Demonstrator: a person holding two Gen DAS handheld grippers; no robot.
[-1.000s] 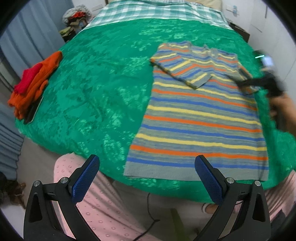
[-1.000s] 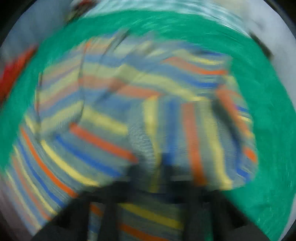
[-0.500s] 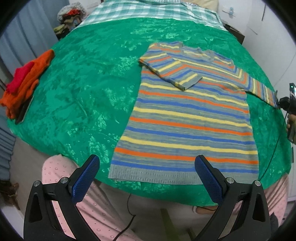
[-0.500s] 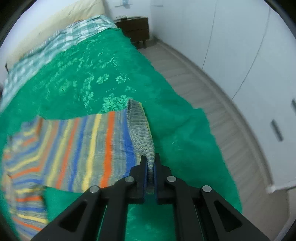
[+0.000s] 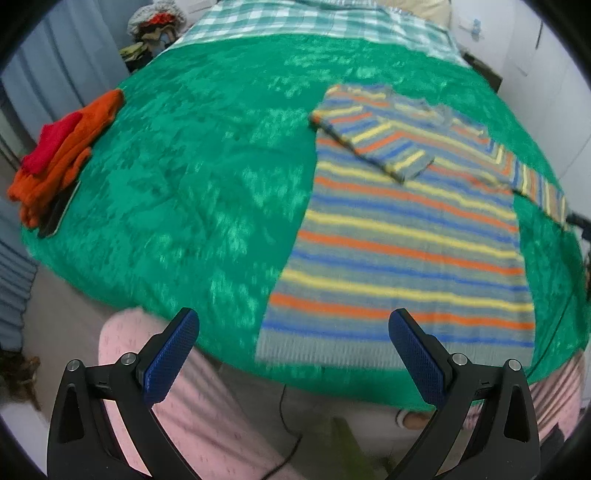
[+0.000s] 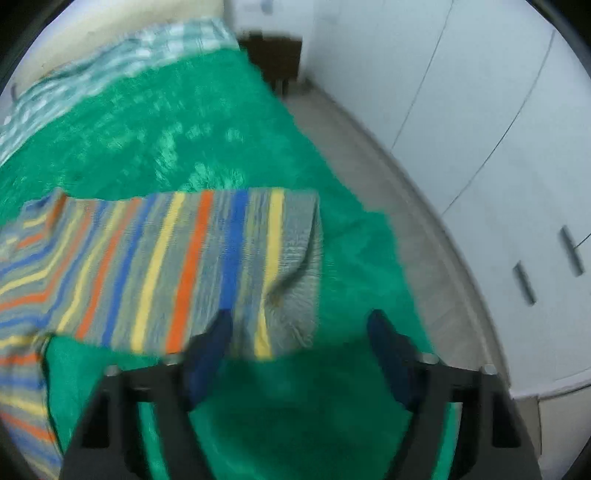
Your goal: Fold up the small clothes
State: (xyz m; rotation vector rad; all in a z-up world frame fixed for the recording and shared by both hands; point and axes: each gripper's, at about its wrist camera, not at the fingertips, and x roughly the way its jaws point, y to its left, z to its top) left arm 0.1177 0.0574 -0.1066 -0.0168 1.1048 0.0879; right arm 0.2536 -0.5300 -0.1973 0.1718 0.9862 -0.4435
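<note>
A striped sweater [image 5: 406,236] in grey, orange, yellow and blue lies flat on the green bedspread [image 5: 207,177]. Its left sleeve [image 5: 373,140] is folded across the chest. Its right sleeve [image 6: 177,266] is spread straight out to the side. My left gripper [image 5: 293,354] is open and empty, held off the bed's near edge, just short of the sweater's hem. My right gripper [image 6: 299,350] is open, with the sleeve's cuff [image 6: 295,273] lying flat just ahead of its fingers. The right gripper's tip shows at the far right of the left wrist view [image 5: 576,221].
A pile of orange and red clothes [image 5: 59,158] lies at the bed's left edge. A checked sheet [image 5: 314,22] covers the bed's far end. White wardrobe doors [image 6: 498,129] and a strip of floor [image 6: 406,184] run along the bed's right side. My pink-trousered legs [image 5: 184,406] are below the left gripper.
My right gripper pulled the right sleeve out to the side, then opened and let the cuff drop flat on the bedspread. The left gripper stayed open and shifted left.
</note>
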